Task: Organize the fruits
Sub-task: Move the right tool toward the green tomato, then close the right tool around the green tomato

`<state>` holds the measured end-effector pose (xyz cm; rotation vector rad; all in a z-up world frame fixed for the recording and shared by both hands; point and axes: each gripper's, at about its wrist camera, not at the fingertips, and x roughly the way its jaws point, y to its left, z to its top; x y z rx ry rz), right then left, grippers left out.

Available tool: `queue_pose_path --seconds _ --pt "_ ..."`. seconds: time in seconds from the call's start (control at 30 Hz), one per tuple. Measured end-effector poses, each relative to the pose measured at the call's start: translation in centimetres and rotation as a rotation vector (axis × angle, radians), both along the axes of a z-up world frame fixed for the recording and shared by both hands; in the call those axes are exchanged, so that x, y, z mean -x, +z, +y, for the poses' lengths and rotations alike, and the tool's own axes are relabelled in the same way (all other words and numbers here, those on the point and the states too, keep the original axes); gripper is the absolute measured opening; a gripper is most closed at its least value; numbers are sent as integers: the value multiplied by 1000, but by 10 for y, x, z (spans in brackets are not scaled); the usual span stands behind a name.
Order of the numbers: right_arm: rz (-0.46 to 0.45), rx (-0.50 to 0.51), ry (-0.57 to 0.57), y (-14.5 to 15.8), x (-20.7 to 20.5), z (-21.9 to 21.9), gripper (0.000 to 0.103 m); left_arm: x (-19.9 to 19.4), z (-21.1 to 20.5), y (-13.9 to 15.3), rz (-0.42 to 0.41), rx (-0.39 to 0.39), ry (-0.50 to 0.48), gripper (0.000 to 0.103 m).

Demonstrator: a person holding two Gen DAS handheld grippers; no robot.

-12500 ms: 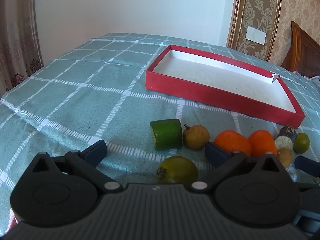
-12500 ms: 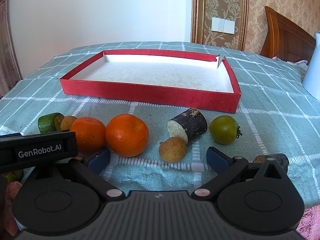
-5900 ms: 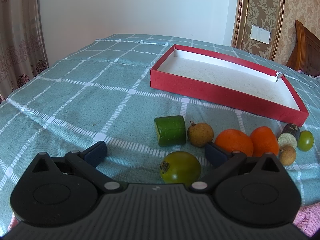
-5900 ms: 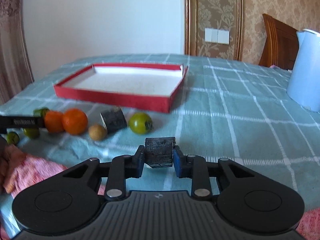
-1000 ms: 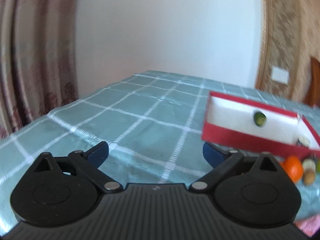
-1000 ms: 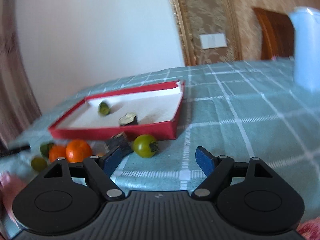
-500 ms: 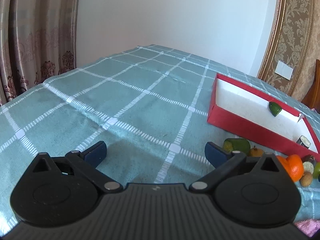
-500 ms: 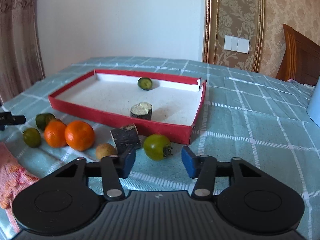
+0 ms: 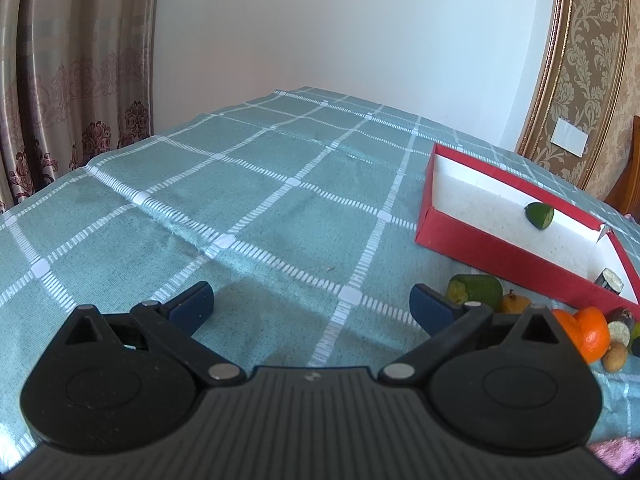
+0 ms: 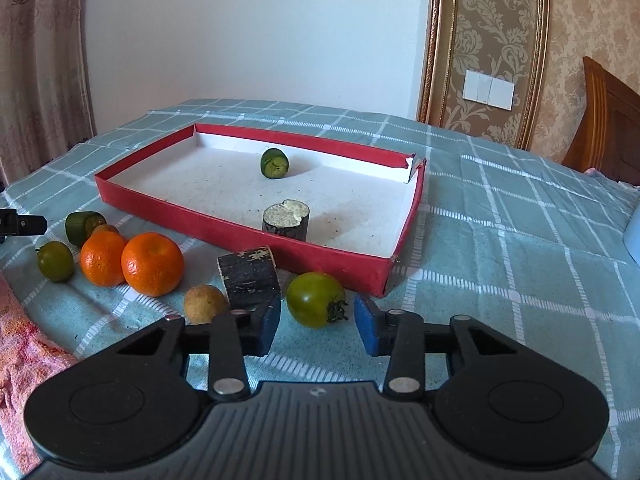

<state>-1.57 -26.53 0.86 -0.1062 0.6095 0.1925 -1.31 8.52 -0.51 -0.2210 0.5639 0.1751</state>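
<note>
A red tray (image 10: pixel 248 226) holds a small green piece (image 10: pixel 274 163) and a dark cut stump (image 10: pixel 285 220). In front of it lie a green tomato (image 10: pixel 315 299), a dark log piece (image 10: pixel 248 278), a brown round fruit (image 10: pixel 205 303), two oranges (image 10: pixel 152 263), another green tomato (image 10: pixel 55 261) and a green cut piece (image 10: pixel 82 226). My right gripper (image 10: pixel 318 325) is open, its fingers on either side of the near green tomato. My left gripper (image 9: pixel 311 306) is open and empty over bare cloth, left of the tray (image 9: pixel 500 250).
The table is covered by a teal checked cloth (image 9: pixel 248 216). A pink towel (image 10: pixel 24 360) lies at the front left. A curtain (image 9: pixel 60 92) hangs at the left and a wooden headboard (image 10: pixel 608 128) stands at the right.
My right gripper has moved forward and lower, so its open fingers now flank the near green tomato. My left gripper has turned slightly left, away from the fruits.
</note>
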Motion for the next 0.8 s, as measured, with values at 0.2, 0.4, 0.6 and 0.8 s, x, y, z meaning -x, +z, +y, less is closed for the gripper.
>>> queue_pose_path --seconds 0.2,0.4,0.6,0.8 --pt "27 -15 1 -2 -9 -2 39 0 0 0 1 -1 0 103" --pt "37 -17 -2 -4 -12 3 34 0 0 0 1 -1 -1 103" --pt "32 -25 -26 -4 -11 4 33 -1 0 -1 3 -3 -1 103" --pt "-2 -4 -42 2 -3 6 33 -1 -1 -1 7 -8 0 103"
